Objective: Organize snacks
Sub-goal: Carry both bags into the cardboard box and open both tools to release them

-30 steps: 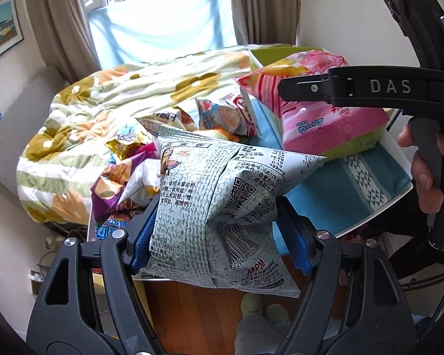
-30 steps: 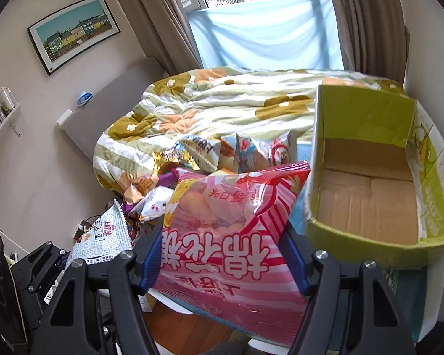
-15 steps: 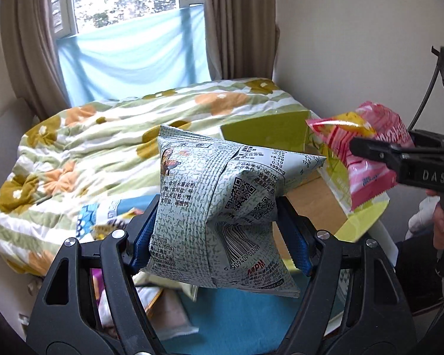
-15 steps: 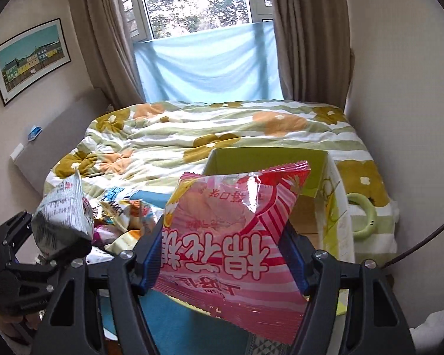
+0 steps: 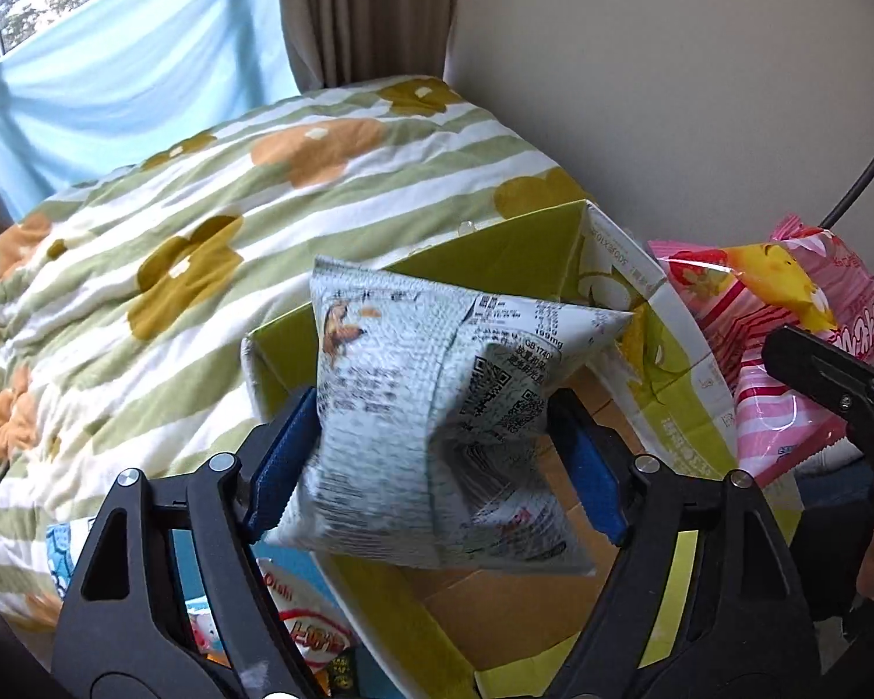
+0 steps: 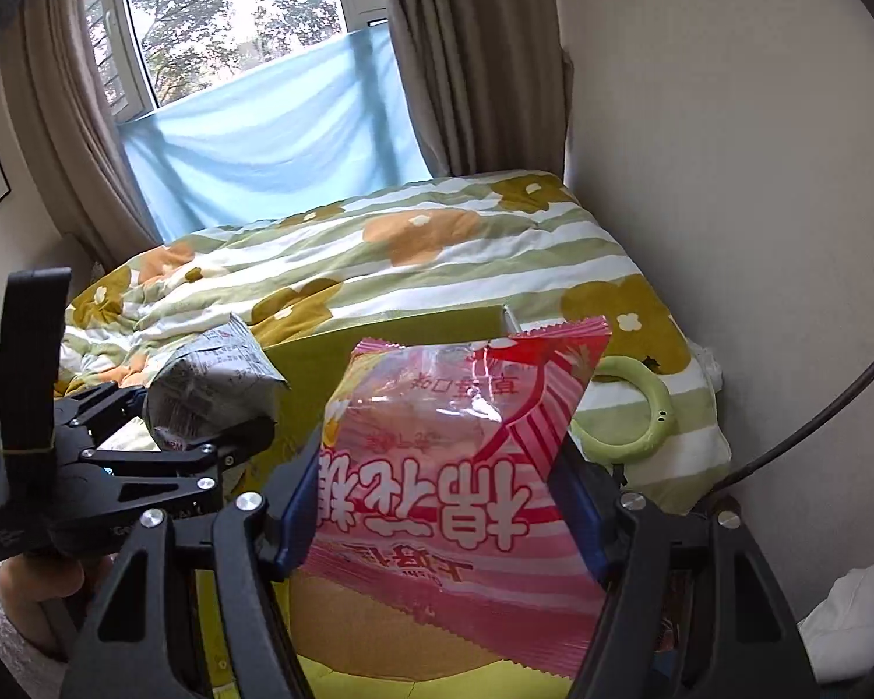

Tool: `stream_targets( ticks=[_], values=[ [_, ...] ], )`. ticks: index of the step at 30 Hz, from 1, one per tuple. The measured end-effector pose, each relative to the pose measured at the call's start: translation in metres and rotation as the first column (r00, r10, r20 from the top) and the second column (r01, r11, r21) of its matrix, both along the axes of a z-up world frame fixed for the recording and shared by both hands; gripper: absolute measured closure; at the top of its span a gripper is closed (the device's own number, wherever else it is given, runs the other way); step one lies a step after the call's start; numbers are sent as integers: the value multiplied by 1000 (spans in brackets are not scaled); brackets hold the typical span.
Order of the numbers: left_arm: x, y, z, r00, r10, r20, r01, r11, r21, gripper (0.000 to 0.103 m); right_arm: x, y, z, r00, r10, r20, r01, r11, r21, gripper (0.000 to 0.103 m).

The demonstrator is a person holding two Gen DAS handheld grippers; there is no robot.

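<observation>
My left gripper [image 5: 431, 460] is shut on a grey-white printed snack bag [image 5: 437, 408], held over the open green cardboard box [image 5: 658, 361]. The bag is slightly blurred. My right gripper [image 6: 443, 512] is shut on a pink snack bag [image 6: 454, 483], held over the same box [image 6: 379, 338]. In the left wrist view the pink bag [image 5: 786, 349] and right gripper sit at the box's right side. In the right wrist view the grey bag [image 6: 210, 384] and left gripper [image 6: 204, 448] are to the left. The box's brown floor [image 5: 495, 611] shows no snacks.
The box stands at the near end of a bed with a floral striped quilt [image 5: 204, 186]. More snack packets [image 5: 314, 629] lie lower left on a blue cloth. A green ring [image 6: 635, 408] lies on the quilt right of the box. A wall [image 6: 728, 175] is close on the right.
Both grippers have carried their bags from the snack pile rightward and now hold them over the green box. The grey bag looks blurred now, as if shifting between the fingers.
</observation>
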State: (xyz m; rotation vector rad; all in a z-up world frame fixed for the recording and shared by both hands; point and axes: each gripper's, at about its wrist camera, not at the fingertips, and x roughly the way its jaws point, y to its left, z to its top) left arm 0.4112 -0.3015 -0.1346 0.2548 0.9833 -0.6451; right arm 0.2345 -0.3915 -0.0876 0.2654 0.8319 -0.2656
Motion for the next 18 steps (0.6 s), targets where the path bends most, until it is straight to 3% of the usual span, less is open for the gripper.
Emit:
stream_targets(
  ticks=[2,10,18],
  values=[
    [8,-3,-6,1000,2,-1,-2,1000,0,1,5,-6,-5,1000,-22,-17,22,1000,9,38],
    [6,31,-19,999,32,-20,-31,999,19,0,21,-17,-28,998,-39,-56,42,998,53,38],
    [-1,64,-9,998,69,-7,-69,998,8,0,58,3,-40,993,70,-96,-66,997,46,36]
  ],
)
